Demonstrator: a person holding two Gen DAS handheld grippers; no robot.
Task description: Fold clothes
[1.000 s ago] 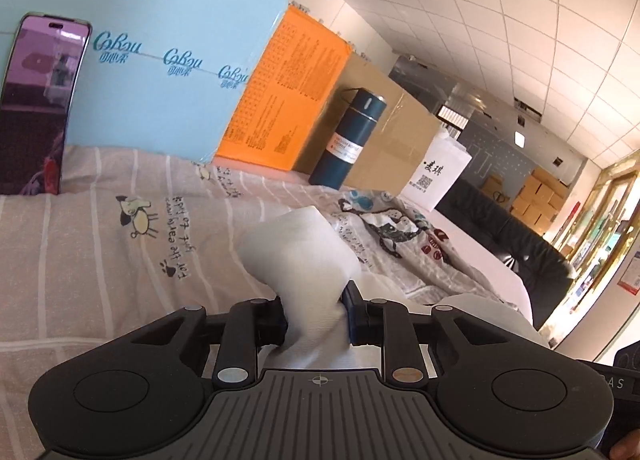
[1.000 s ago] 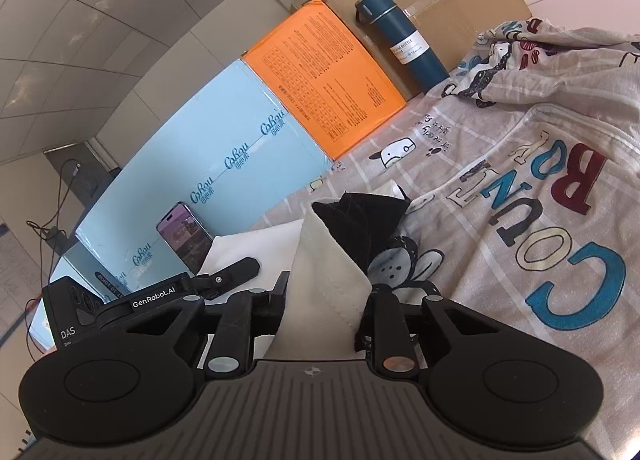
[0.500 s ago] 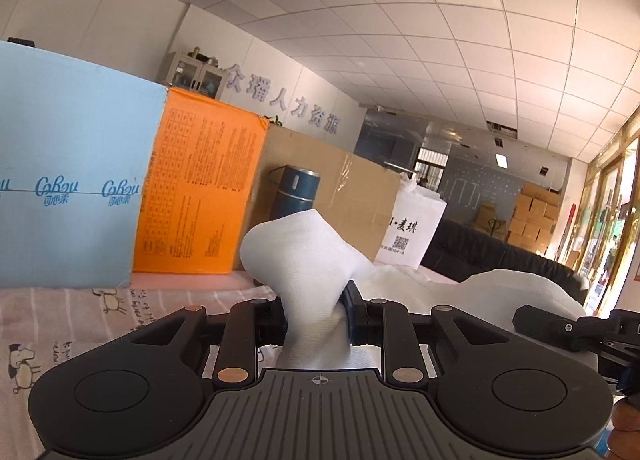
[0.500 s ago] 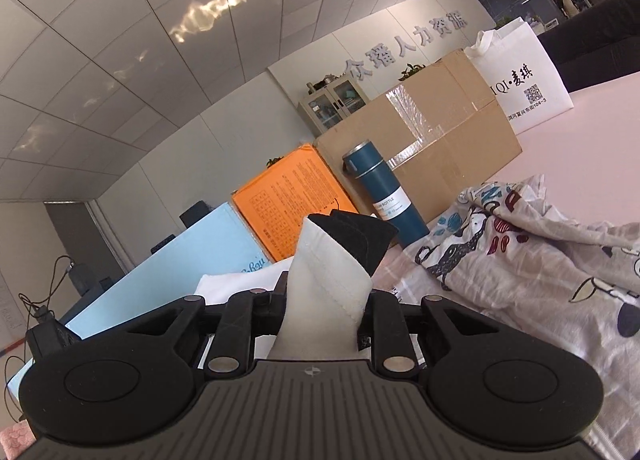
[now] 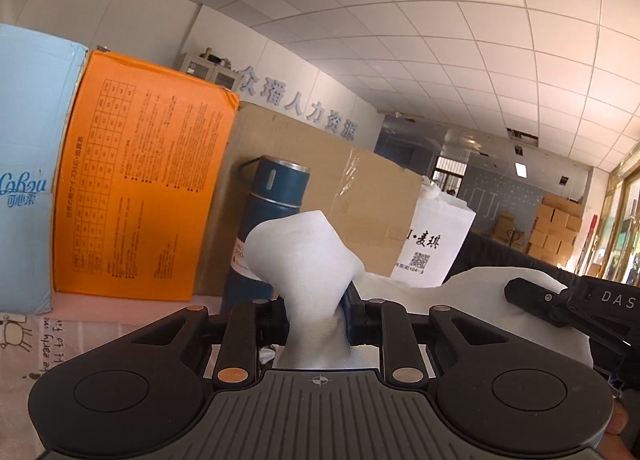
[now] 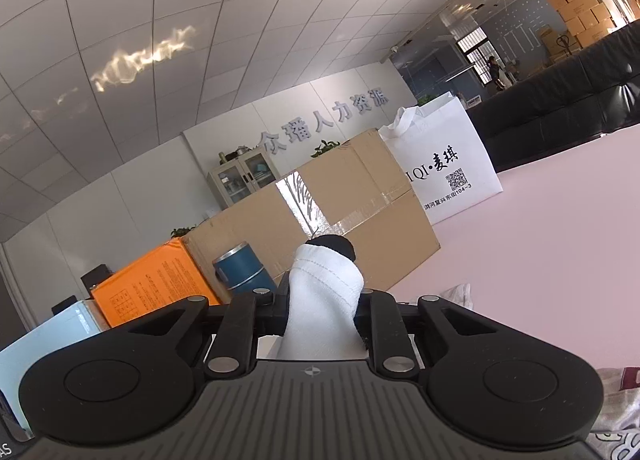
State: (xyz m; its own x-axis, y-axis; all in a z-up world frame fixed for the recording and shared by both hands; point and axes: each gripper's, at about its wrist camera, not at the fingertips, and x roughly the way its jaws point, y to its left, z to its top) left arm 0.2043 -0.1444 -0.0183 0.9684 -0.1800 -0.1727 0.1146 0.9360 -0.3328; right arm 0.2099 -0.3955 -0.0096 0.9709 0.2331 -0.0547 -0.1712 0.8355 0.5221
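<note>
White garment (image 5: 308,260) fabric is bunched up between the pads of the left gripper (image 5: 316,318), whose jaws are pressed in on it so that a rounded knob of cloth stands above the fingers. From there the cloth runs off to the right, lifted clear of the surface, to where the black body of the other tool reaches into the left wrist view. In the right wrist view, the right gripper (image 6: 320,300) is likewise pinched on a fold of the same garment (image 6: 324,284), here showing a stitched white hem with a dark patch at its top.

Both cameras are tilted up toward the room. Just behind the left gripper stands a dark blue flask (image 5: 272,216), upright near the far edge of the surface. Behind the flask, along that far edge, stand an orange box (image 5: 140,188), a light blue box (image 5: 28,164) to its left and a brown cardboard box (image 5: 328,200) to its right, then a white tote bag (image 5: 436,244) with printed characters. A striped printed sheet (image 5: 36,344) covers the surface at the lower left of the left wrist view; bare pink surface (image 6: 540,240) stretches to the right in the right wrist view, and a black sofa (image 6: 560,100) sits beyond it.
</note>
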